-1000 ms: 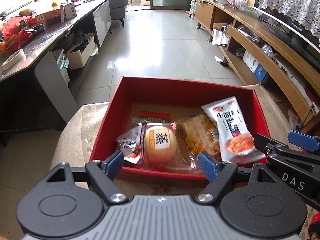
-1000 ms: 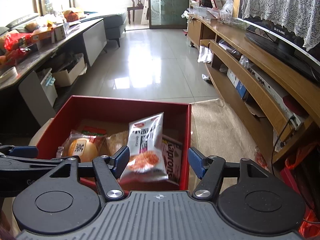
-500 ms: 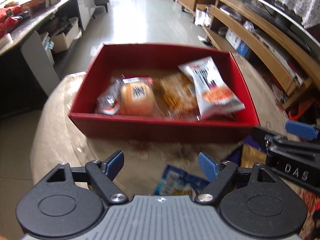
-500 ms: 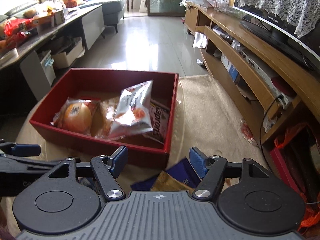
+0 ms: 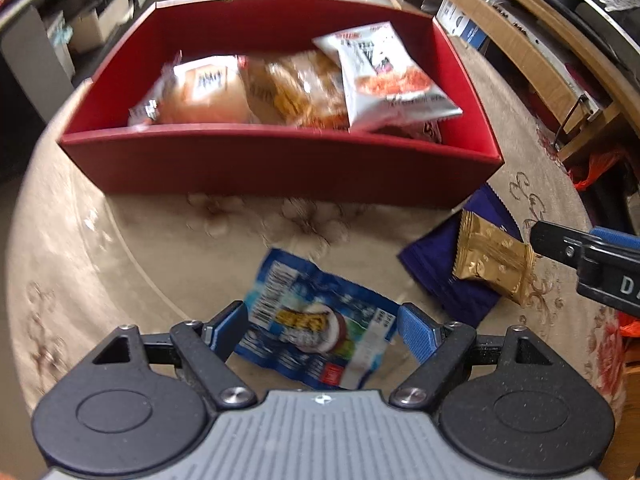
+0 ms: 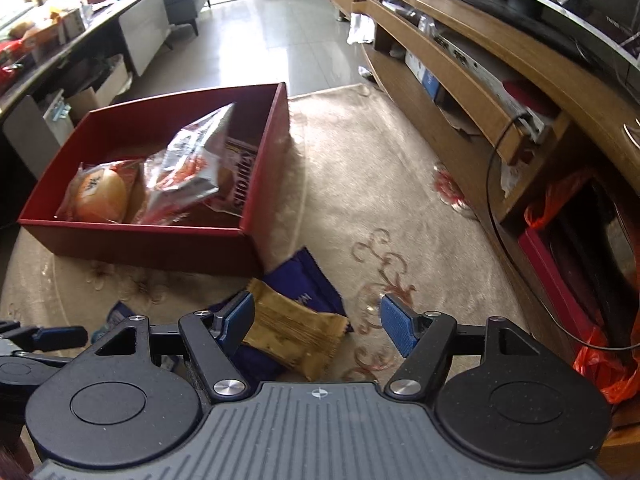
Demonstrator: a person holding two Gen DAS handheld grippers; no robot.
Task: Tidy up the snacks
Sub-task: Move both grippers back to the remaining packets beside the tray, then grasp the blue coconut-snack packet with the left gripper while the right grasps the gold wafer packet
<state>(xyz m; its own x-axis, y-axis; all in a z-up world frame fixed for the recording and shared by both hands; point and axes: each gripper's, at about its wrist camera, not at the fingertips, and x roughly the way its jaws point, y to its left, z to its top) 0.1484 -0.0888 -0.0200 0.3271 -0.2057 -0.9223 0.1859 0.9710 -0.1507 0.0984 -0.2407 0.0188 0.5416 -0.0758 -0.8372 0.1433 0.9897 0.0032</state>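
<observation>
A red box [image 5: 280, 160] [image 6: 140, 240] holds a wrapped bun [image 5: 200, 92], an orange cracker pack [image 5: 296, 88] and a white packet [image 5: 384, 76]. In front of it, on the cloth, lie a blue packet [image 5: 312, 304], a purple packet [image 5: 436, 272] [image 6: 308, 280] and a gold packet [image 5: 492, 264] [image 6: 296, 336] resting on the purple one. My left gripper [image 5: 322, 322] [image 6: 40, 336] hangs open above the blue packet, a pad on each side of it. My right gripper [image 6: 318, 316] [image 5: 580, 244] is open over the gold packet, its left pad above the packet's end.
A beige flowered cloth [image 6: 380, 200] covers the round table. A long wooden shelf unit [image 6: 480, 80] runs along the right, with an orange bag [image 6: 600, 360] at its foot. A dark counter [image 6: 60, 52] with clutter stands at the left beyond the tiled floor.
Both grippers have drawn back from over the red box and tipped down. The blue, purple and gold packets have come into view between the fingers. The right jaws stand slightly wider.
</observation>
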